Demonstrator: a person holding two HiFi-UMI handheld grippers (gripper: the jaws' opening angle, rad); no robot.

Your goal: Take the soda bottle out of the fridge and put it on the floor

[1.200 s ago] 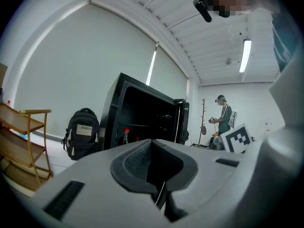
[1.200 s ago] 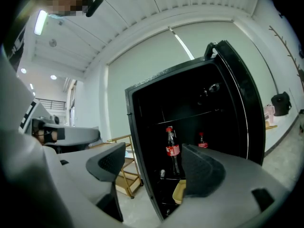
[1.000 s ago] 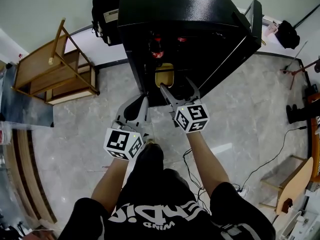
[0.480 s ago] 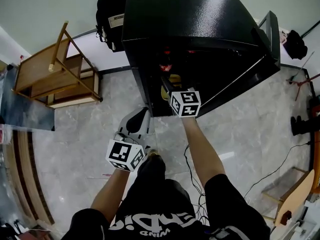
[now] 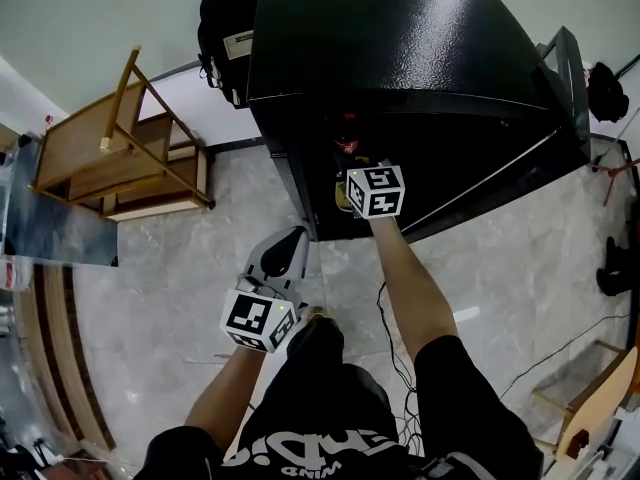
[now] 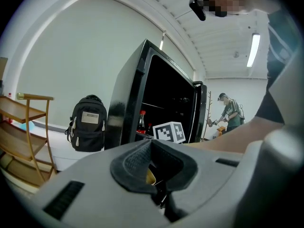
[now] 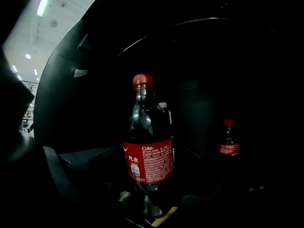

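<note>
Inside the open black fridge [image 5: 400,38], on its dark shelf, the soda bottle [image 7: 148,141] stands upright with its red cap up and its red label facing your right hand-held gripper [image 7: 147,189]. That hand-held gripper is released: its jaws are spread to either side of the bottle's lower half, and in the gloom they seem to stand just off the plastic, though contact is hard to judge. A second, smaller-looking bottle [image 7: 228,137] stands further back to the right. From above, your right arm reaches straight into the fridge, with the fridge door [image 5: 565,88] swung open to your right. Your left hand-held gripper [image 6: 151,163] hangs low in front of your body over the marble floor [image 5: 170,298], clenched, its black pads pressed together with nothing between them. A black backpack [image 5: 225,28] leans at the wall left of the fridge, and a wooden rack [image 5: 120,158] stands tilted beyond it.
</note>
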